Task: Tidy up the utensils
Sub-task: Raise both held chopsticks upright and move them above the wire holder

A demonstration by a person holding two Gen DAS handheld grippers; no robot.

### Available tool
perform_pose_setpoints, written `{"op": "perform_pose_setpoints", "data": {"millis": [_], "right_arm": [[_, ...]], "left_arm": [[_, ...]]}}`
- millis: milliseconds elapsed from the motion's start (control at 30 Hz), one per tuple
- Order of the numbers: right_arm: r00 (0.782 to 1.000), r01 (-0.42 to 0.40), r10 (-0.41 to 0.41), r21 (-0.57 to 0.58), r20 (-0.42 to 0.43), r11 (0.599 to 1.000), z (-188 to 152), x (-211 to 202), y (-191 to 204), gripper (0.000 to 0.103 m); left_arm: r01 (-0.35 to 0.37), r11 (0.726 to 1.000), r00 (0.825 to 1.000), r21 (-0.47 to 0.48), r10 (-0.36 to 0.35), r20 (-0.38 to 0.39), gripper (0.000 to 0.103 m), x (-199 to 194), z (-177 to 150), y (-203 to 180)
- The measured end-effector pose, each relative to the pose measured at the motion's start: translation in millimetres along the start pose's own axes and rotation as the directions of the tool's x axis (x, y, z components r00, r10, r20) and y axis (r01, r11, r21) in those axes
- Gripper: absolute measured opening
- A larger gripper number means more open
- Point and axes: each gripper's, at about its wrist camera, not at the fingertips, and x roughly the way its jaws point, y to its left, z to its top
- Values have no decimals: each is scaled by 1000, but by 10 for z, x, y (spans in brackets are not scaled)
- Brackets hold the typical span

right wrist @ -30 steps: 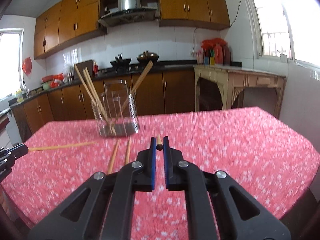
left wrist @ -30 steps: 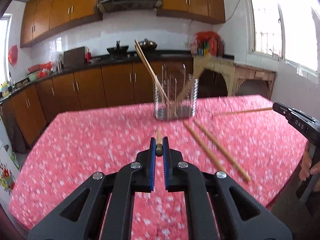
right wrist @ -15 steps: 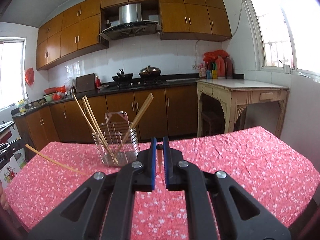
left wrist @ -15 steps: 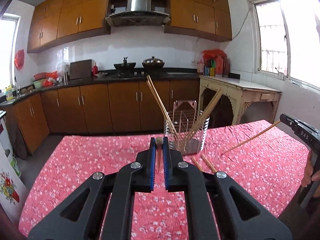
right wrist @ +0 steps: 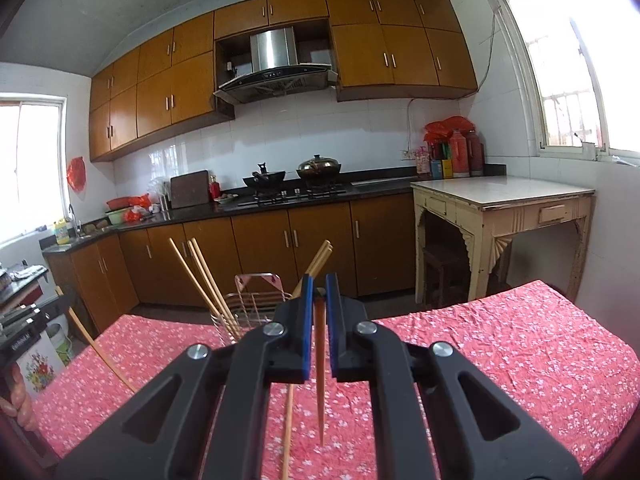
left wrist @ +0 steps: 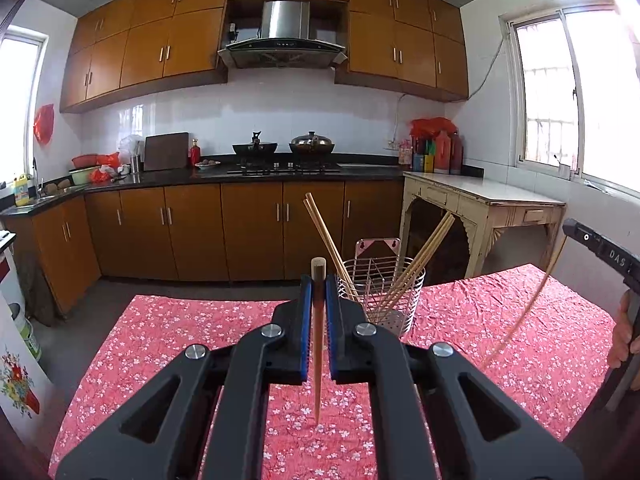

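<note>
In the left wrist view my left gripper [left wrist: 318,286] is shut on a wooden chopstick [left wrist: 317,360] that hangs point-down above the red floral table [left wrist: 180,332]. Just right of it stands a wire utensil holder [left wrist: 380,300] with several chopsticks leaning in it. At the right edge the right gripper [left wrist: 600,246] carries another thin chopstick [left wrist: 520,320]. In the right wrist view my right gripper [right wrist: 319,286] is shut on its chopstick [right wrist: 320,380], also hanging point-down. The holder [right wrist: 252,304] sits behind and left, partly hidden. One loose chopstick [right wrist: 287,432] lies on the cloth.
A cream side table [right wrist: 500,196] stands off the far right corner. Brown floor cabinets [left wrist: 200,232] and a black counter with pans run along the back wall across a strip of floor. A person's hand [left wrist: 624,332] holds the right gripper's handle.
Both grippers have risen from the table, each lifting its chopstick. The chopsticks lay nearly level before and now hang steeply down. The holder appears lower and closer in both views.
</note>
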Motion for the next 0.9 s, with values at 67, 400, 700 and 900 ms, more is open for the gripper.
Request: {"op": "perform_pose_setpoints", "data": {"millis": [67, 400, 700, 900], "right_arm": [[1000, -9, 9, 8, 0, 1000, 44, 11, -6, 8], [1000, -26, 25, 13, 8, 1000, 153, 58, 47, 8], [998, -47, 47, 11, 51, 999, 449, 124, 114, 8], [994, -64, 62, 16, 88, 998, 830, 318, 205, 8]], "left_arm": [[0, 1000, 1000, 0, 0, 2, 7, 6, 16, -7], [20, 1000, 1000, -7, -20, 23, 7, 42, 152, -35], [37, 999, 998, -7, -37, 50, 7, 159, 413, -84], [50, 999, 995, -18, -49, 84, 7, 318, 747, -160]]}}
